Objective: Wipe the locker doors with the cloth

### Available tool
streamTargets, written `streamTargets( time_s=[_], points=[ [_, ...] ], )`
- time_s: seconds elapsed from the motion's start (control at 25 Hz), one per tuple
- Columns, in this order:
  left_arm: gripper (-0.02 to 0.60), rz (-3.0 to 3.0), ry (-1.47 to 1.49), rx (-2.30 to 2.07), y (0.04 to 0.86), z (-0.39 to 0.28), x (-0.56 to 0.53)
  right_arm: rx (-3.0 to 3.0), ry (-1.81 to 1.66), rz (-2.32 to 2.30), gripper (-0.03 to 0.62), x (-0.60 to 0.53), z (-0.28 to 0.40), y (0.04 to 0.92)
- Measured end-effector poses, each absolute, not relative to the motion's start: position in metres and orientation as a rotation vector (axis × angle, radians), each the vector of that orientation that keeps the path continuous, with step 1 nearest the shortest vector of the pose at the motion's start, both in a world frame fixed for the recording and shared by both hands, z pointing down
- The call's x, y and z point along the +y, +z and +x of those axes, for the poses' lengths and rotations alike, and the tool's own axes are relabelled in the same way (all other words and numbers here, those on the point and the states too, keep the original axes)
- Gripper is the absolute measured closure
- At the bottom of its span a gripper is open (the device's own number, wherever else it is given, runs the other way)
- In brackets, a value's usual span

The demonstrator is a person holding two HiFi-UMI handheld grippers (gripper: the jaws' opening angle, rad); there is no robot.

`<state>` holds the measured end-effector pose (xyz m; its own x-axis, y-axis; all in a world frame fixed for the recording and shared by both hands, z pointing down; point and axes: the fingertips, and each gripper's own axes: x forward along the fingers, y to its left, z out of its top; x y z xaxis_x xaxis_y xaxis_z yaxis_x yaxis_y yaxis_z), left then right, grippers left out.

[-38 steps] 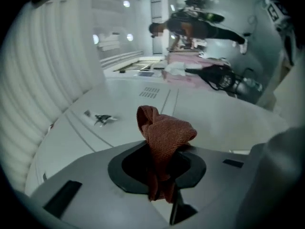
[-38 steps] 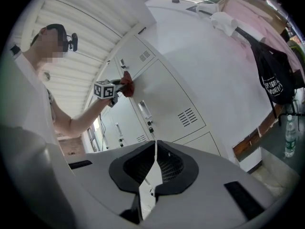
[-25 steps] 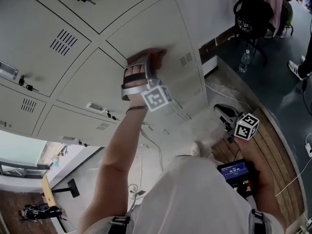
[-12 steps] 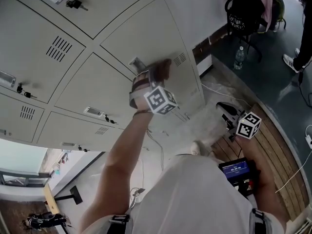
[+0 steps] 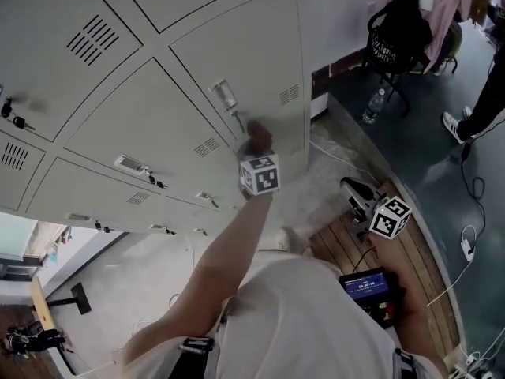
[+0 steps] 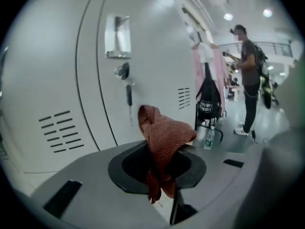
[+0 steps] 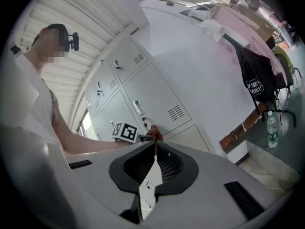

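Observation:
My left gripper (image 5: 256, 145) is raised against a pale grey locker door (image 5: 237, 61) and is shut on a reddish-brown cloth (image 5: 259, 133). The cloth sits just below the door's metal latch (image 5: 223, 95) and its hanging key. In the left gripper view the cloth (image 6: 164, 135) bunches up out of the jaws, a little short of the door (image 6: 152, 56), with the latch (image 6: 116, 35) up to the left. My right gripper (image 5: 351, 188) hangs low at my right side, away from the lockers. Its white jaws (image 7: 153, 168) are closed together on nothing.
More locker doors with vents and keys run left (image 5: 95, 38). A chair with a black backpack (image 5: 398, 34) and a water bottle (image 5: 371, 107) stand right of the lockers. A person (image 6: 248, 75) stands beyond. Cables and a blue-screened device (image 5: 367, 284) lie by my feet.
My left gripper has slid with the cloth down and to the right across the door, ending just under the latch. The right gripper has stayed low at my side.

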<state>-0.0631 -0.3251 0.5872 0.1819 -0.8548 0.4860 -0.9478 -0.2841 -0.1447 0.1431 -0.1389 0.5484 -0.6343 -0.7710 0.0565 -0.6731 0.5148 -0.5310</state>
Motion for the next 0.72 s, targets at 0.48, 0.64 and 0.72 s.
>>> streamTargets(
  time_s=[0.48, 0.64, 0.72],
  points=[
    [0.505, 2.185, 0.251, -2.018, 0.496, -0.065, -0.35, 2.576, -0.796, -1.287, 0.571, -0.134, 0.164, 0.551],
    [0.505, 2.191, 0.438, -2.016, 0.532, -0.061, -0.347, 2.583, -0.803, -1.282, 0.571, -0.131, 0.165, 0.552],
    [0.505, 2.171, 0.476, -1.991, 0.551, -0.058, -0.349, 2.583, -0.813, -1.292, 0.571, -0.128, 0.169, 0.553]
  ],
)
